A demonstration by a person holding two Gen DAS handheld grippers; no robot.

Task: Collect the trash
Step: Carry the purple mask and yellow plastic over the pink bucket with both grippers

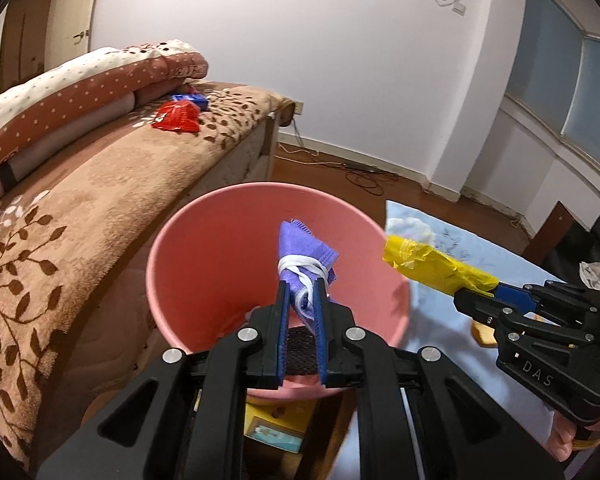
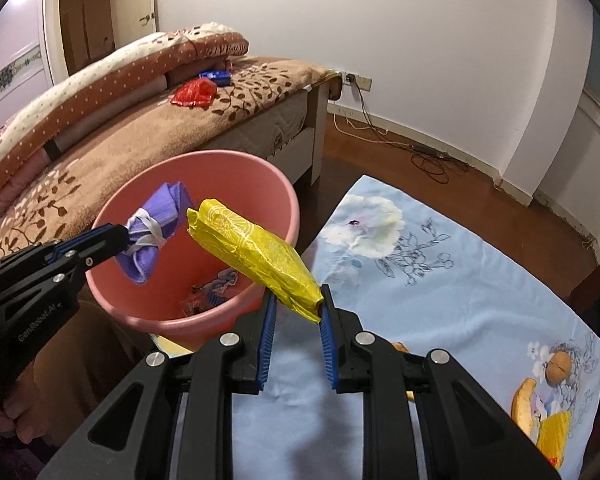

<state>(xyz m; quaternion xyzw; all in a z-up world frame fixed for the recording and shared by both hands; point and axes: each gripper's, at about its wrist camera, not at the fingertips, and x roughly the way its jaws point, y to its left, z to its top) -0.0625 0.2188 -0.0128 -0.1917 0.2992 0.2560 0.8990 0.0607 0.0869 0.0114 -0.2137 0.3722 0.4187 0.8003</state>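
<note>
Left hand-held gripper (image 1: 301, 292) is clenched on a purple face mask (image 1: 304, 256), rolled up and bound with its white ear loops; the mask sticks out past the fingertips and hangs over the open mouth of the pink trash bin (image 1: 188, 264), not touching the wall as far as I can tell. Right hand-held gripper (image 2: 297, 300) is clamped on the near end of a crumpled yellow wrapper (image 2: 256, 252); the wrapper angles up and away from the jaws, its far end over the bin's right rim, just beside the mask but apart from it. In the right wrist view the bin (image 2: 268, 184) already has some small printed scraps (image 2: 212, 288) at the bottom. The bin stands between the bed (image 2: 112, 148) and a light blue floral cloth (image 2: 440, 280) covering the surface under the right gripper. On the bed's brown leaf-pattern blanket, well apart from both grippers, lie a red wrapper (image 1: 177, 117) and a blue wrapper (image 1: 192, 100), next to the folded dotted quilt (image 1: 80, 88). Cables (image 2: 432, 160) lie on the wood floor by the far wall.
</note>
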